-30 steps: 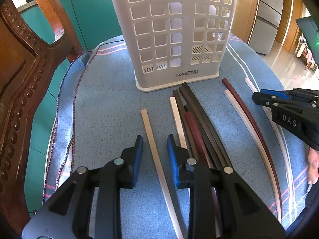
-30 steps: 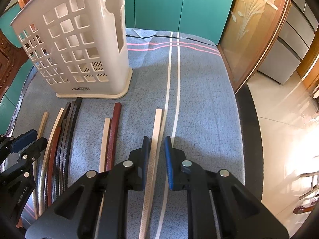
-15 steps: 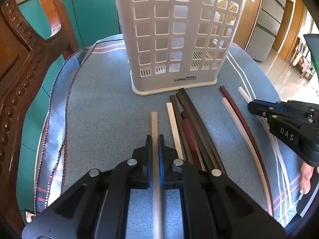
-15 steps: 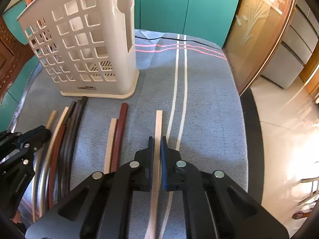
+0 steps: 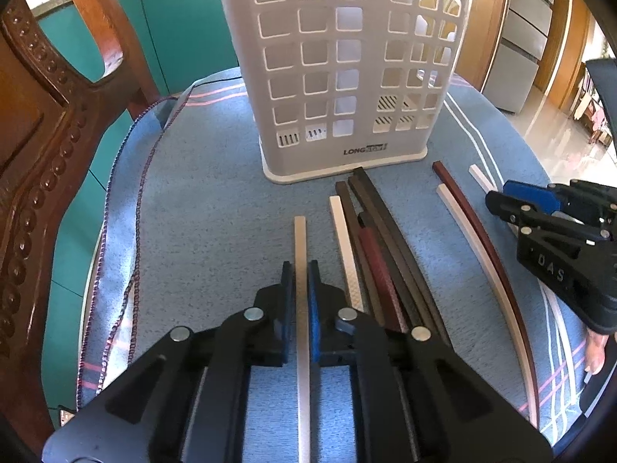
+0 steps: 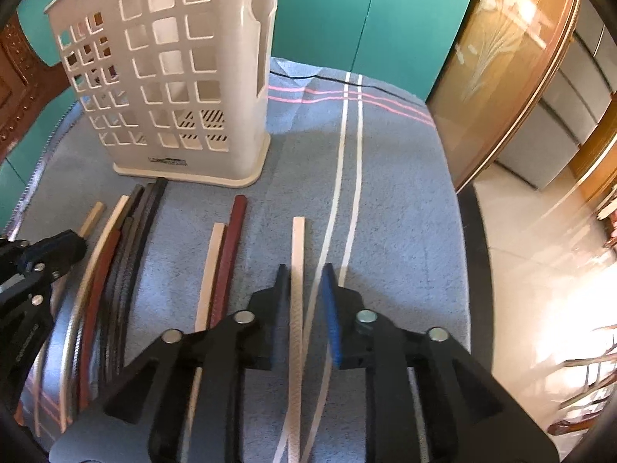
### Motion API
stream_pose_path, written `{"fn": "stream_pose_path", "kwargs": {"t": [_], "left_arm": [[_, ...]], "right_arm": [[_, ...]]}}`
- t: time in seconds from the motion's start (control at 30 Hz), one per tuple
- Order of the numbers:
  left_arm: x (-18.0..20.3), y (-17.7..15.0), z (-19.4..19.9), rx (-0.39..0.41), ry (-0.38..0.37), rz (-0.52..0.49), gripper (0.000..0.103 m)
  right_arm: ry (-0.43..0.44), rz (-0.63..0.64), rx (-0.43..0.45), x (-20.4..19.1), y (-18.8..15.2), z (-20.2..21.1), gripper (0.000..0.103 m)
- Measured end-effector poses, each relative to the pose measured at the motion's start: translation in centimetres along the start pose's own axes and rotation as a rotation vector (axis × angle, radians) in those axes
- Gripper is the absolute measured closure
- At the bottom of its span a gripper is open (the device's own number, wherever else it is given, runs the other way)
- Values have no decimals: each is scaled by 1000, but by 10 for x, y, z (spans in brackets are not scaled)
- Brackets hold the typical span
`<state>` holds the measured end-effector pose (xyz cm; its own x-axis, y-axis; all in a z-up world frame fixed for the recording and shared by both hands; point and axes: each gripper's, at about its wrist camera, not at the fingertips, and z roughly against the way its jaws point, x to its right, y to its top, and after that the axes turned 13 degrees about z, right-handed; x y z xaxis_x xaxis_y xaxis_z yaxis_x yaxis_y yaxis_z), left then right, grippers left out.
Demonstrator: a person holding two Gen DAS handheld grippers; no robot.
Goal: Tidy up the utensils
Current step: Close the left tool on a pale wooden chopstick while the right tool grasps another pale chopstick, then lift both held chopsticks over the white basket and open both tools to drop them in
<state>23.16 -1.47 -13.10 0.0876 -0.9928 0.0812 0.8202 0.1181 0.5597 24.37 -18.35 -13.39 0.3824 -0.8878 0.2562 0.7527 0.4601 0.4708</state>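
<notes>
A white slotted utensil basket (image 5: 339,77) (image 6: 173,77) stands upright at the back of the blue cloth. Chopsticks lie lengthwise in front of it. My left gripper (image 5: 300,266) grips a pale chopstick (image 5: 300,239) lying flat on the cloth; its jaws are easing open slightly. My right gripper (image 6: 304,270) straddles another pale chopstick (image 6: 297,239). Its jaws are opening: the stick lies against the left pad with a gap to the right pad. Each gripper also shows at the edge of the other's view, the right gripper (image 5: 497,195) and the left gripper (image 6: 77,241).
Several dark and red chopsticks (image 5: 381,239) lie bundled between the grippers, and a red and white pair (image 6: 227,254) beside them. A carved wooden chair (image 5: 46,135) stands at the left. The table's right edge (image 6: 468,250) drops to the floor. Teal cabinets (image 6: 347,11) stand behind.
Both grippers closed from open onto their chopsticks. Since then the right jaws have parted again, while the left ones still hug their stick.
</notes>
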Motion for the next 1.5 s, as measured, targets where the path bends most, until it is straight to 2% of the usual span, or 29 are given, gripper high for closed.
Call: {"fn": "stream_pose_path", "kwargs": {"t": [0.13,0.17,0.23,0.37,0.43,0.6,0.7,0.83,1.03,1.13,1.27,1.37,1.43,1.5], "left_arm": [[-1,2,-1,-5,-6,7,91],[-1,2,-1,-7,-8,9,91],[-1,3,-2,-12,-19,11,95],[-2,4,0,-6,-28,22,96],[-4,5,10,16,-40,29,96],[-15,12,70,128,-135,48,96],[-23,19,119,222,-200,73,96],[-33,31,184,372,-268,83,96],[-46,74,242,560,-342,145,96],[-55,98,259,627,-394,204,96],[-67,119,268,746,-394,309,96],[-77,129,257,804,-385,378,96],[-76,136,243,799,-355,401,96],[-71,143,225,757,-341,394,96]], "right_arm": [[19,-18,-5,2,2,-1,79],[33,-20,-6,3,2,-1,81],[77,-28,-2,6,4,-2,93],[101,-42,17,11,5,1,97],[121,-63,53,16,5,11,97],[189,-126,196,39,4,68,97],[234,-154,319,55,2,120,97],[271,-178,434,70,1,166,97],[307,-217,587,89,28,215,97],[317,-266,660,100,46,235,97],[313,-354,791,116,63,253,96],[244,-404,894,115,66,261,96],[165,-398,928,109,70,256,96],[128,-376,904,103,77,243,96]]}}
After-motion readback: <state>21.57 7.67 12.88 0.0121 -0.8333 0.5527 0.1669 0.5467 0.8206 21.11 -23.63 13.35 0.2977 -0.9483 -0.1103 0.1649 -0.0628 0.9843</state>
